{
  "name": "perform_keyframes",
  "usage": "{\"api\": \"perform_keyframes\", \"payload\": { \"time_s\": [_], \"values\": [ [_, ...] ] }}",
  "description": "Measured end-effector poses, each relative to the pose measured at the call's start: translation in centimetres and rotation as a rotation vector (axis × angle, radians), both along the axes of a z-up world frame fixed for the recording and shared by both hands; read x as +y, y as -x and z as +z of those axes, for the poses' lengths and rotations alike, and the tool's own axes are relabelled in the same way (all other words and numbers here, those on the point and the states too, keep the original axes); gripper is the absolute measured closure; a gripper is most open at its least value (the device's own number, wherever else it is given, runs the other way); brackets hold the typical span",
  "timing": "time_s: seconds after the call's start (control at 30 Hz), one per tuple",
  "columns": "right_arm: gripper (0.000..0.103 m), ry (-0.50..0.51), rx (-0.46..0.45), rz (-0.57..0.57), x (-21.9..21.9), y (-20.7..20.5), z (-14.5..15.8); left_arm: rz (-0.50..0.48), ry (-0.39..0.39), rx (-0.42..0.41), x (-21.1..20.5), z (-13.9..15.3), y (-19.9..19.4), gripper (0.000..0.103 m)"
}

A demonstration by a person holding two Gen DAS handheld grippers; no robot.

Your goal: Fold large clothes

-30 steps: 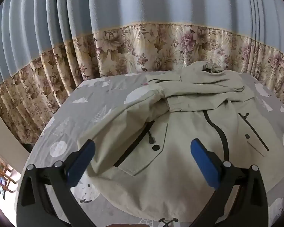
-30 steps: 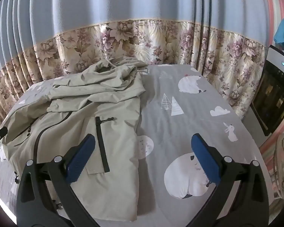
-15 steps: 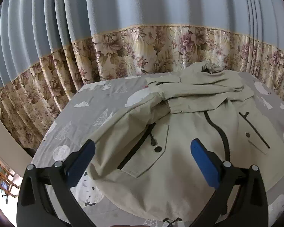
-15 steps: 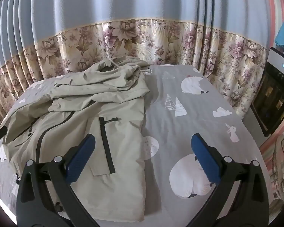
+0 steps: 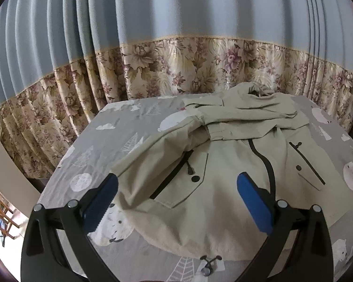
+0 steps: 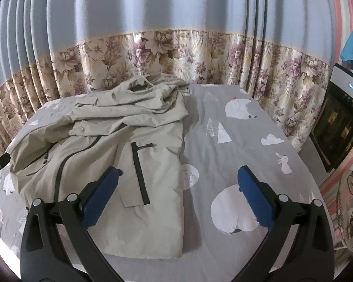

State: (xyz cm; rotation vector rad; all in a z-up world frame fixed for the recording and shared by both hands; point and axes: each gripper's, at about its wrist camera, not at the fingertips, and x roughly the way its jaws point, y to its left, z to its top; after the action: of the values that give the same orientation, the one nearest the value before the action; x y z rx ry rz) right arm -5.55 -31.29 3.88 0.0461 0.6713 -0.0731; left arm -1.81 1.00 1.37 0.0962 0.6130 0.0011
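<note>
Blue curtains (image 5: 153, 23) with a floral hem back one bed (image 6: 247, 145) in grey printed sheets. One beige jacket (image 5: 223, 176) lies front up across it, sleeves folded over the chest, hood at 12 o'clock. I judge the folding midway: next I need the hem near 6 o'clock lifted toward the hood. Two claws, left gripper (image 5: 176, 197) and right gripper (image 6: 177, 195), both spread wide, holding nothing, above the cloth

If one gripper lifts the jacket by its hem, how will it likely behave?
The jacket will probably droop and trail, since it lies in soft folds and wrinkles on the bed. Its sleeves, folded across the chest, would likely slide off. The smooth shell may slip between the open pads.
</note>
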Motion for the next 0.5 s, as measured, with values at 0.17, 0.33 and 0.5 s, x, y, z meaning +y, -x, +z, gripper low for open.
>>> {"api": "perform_keyframes", "payload": {
  "time_s": [0.17,0.33,0.5],
  "values": [
    [0.003,0.000,-0.032,0.013,0.8,2.6,1.1,0.012,-0.006,-0.025,0.5,0.9,2.9,0.002],
    [0.003,-0.005,-0.042,0.037,1.7,5.0,1.4,0.033,0.022,-0.022,1.3,0.6,5.4,0.002],
    [0.003,-0.006,-0.043,0.044,1.7,6.5,1.1,0.036,0.030,-0.011,1.5,0.1,7.0,0.002]
  ]
}}
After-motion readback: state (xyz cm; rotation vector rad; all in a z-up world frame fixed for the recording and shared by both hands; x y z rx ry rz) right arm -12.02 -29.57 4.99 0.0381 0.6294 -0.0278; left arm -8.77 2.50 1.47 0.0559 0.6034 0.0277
